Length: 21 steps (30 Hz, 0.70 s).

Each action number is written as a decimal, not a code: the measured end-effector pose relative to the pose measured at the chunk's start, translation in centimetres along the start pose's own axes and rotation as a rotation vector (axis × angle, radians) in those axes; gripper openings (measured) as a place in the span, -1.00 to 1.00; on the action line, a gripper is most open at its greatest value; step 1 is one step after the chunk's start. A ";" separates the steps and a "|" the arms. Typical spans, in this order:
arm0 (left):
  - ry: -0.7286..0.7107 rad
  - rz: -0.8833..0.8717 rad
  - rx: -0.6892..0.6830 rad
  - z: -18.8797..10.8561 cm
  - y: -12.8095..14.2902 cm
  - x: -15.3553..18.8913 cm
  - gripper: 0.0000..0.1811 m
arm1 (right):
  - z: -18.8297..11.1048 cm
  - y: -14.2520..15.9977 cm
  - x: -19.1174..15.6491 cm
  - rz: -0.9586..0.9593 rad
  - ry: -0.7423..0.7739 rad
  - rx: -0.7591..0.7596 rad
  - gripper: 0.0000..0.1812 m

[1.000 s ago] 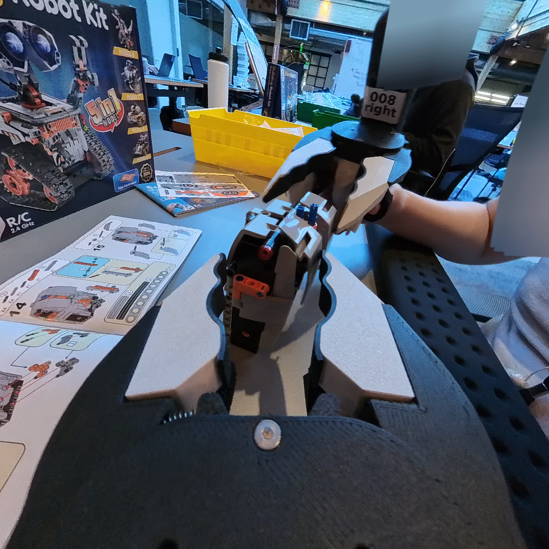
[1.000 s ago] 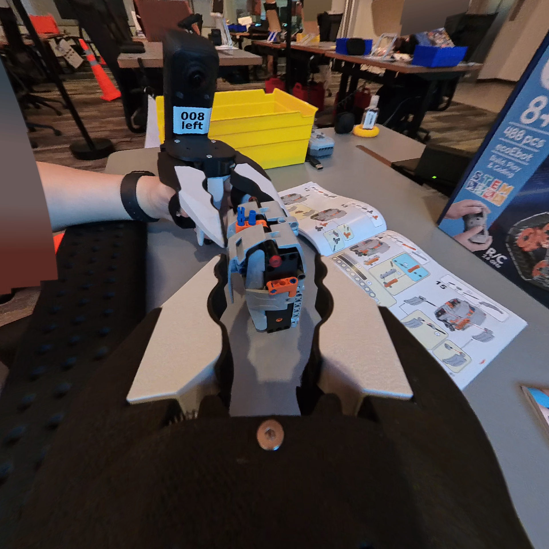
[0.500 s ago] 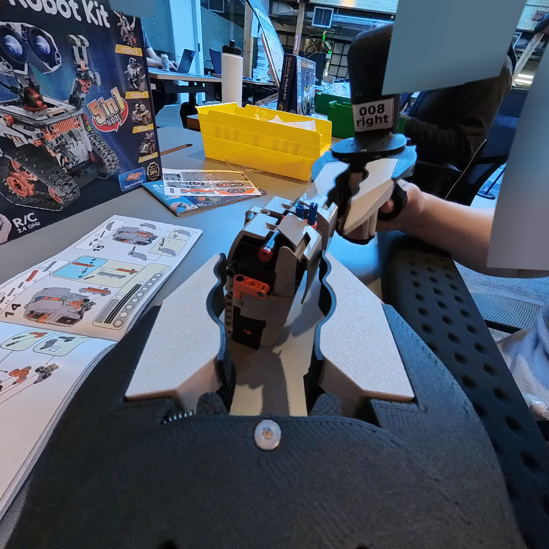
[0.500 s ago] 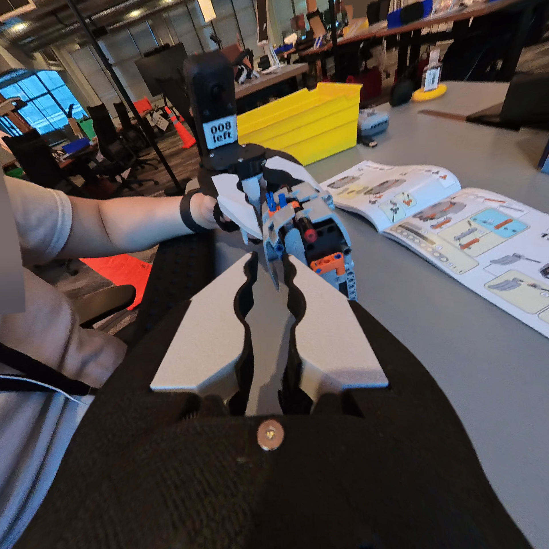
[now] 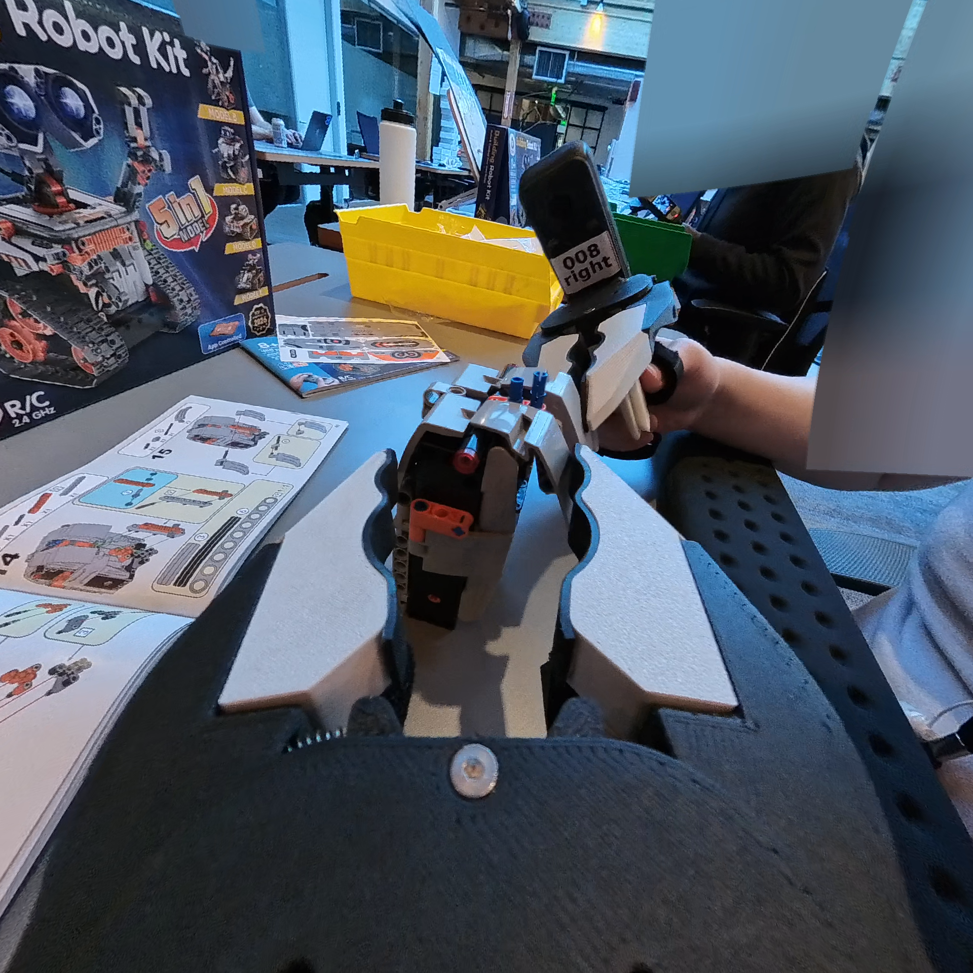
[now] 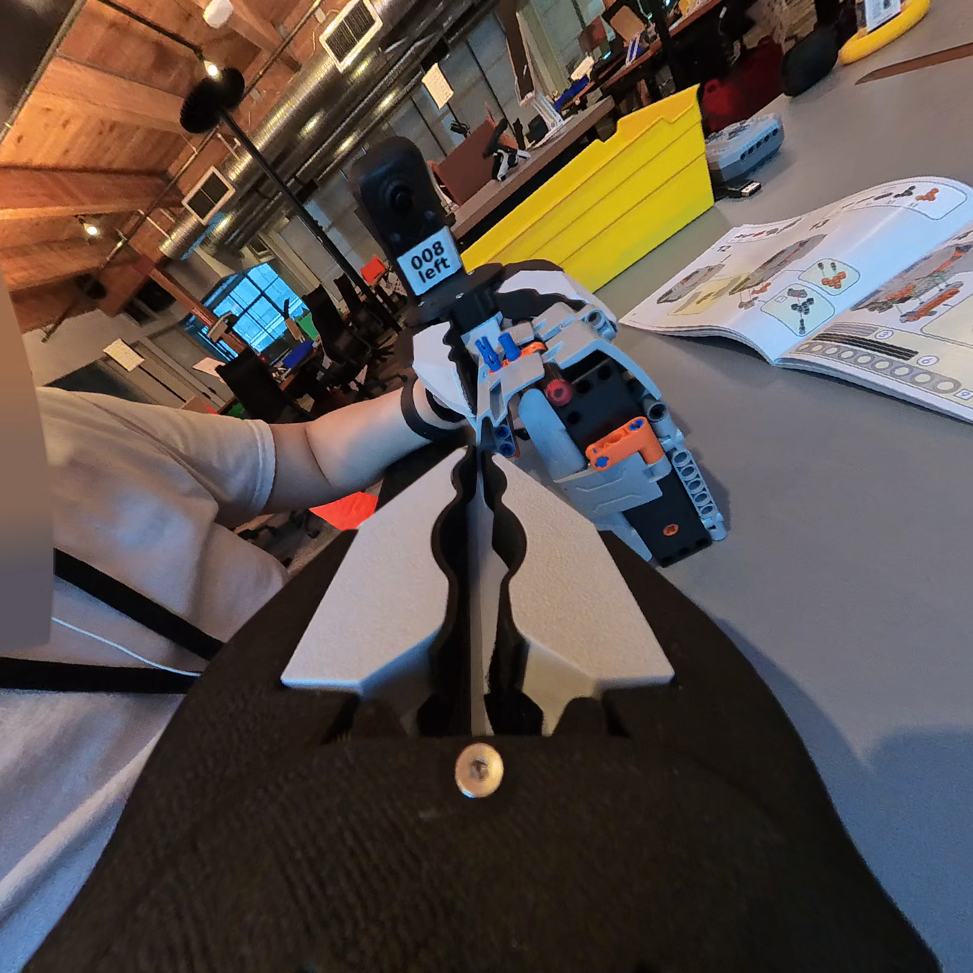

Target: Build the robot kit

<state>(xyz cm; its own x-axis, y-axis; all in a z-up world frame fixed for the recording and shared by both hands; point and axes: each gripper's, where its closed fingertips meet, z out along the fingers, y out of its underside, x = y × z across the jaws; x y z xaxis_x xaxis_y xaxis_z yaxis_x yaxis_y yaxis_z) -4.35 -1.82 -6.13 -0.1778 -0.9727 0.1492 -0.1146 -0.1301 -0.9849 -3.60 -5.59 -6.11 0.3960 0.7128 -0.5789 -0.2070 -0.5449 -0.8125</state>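
Note:
A grey, black and orange brick model point(image 5: 458, 526) with two blue pins on top rests on the grey table point(image 5: 368, 416). My left gripper point(image 5: 482, 458) is shut on the model, one finger on each side of it. In the right wrist view the left gripper point(image 6: 489, 326) holds the model's point(image 6: 605, 447) far end. My right gripper point(image 6: 476, 453) is shut, with only a thin gap between its fingers. Its tips meet the model's grey side panel by the blue pin holes; I cannot tell whether they pinch it. In the left wrist view the right gripper point(image 5: 634, 421) tilts at the model's right side.
An open instruction booklet point(image 5: 158, 505) lies left of the model and shows in the right wrist view point(image 6: 842, 295). A kit box point(image 5: 105, 210) stands at the far left, with a leaflet point(image 5: 358, 353) and a yellow bin point(image 5: 447, 268) behind. A black perforated surface point(image 5: 763, 553) borders the table's right edge.
My right gripper was open around the model one second ago. It has drawn off to the model's side, closed and tilted. My left gripper and the model stayed put.

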 end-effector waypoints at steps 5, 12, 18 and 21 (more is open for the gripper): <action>0.019 -0.013 0.004 0.2 0.0 0.1 -0.20 | 0.0 -0.1 0.1 -0.033 0.011 0.006 -1.00; 0.022 0.016 -0.020 0.9 0.4 -0.2 -0.23 | 0.2 0.2 0.5 -0.099 0.045 -0.012 -1.00; 0.004 0.022 -0.018 1.0 0.4 -0.4 -0.29 | 0.2 0.1 0.8 -0.144 0.076 -0.009 -1.00; 0.000 0.001 -0.014 1.0 0.3 -0.5 -0.29 | 0.3 0.1 0.8 -0.166 0.093 -0.002 -1.00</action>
<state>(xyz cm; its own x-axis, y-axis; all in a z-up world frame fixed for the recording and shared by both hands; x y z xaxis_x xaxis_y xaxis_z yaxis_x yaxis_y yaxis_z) -3.34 -1.54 -6.62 -0.1778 -0.9728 0.1485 -0.1280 -0.1267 -0.9836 -3.60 -4.91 -6.65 0.5058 0.7488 -0.4283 -0.1304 -0.4244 -0.8960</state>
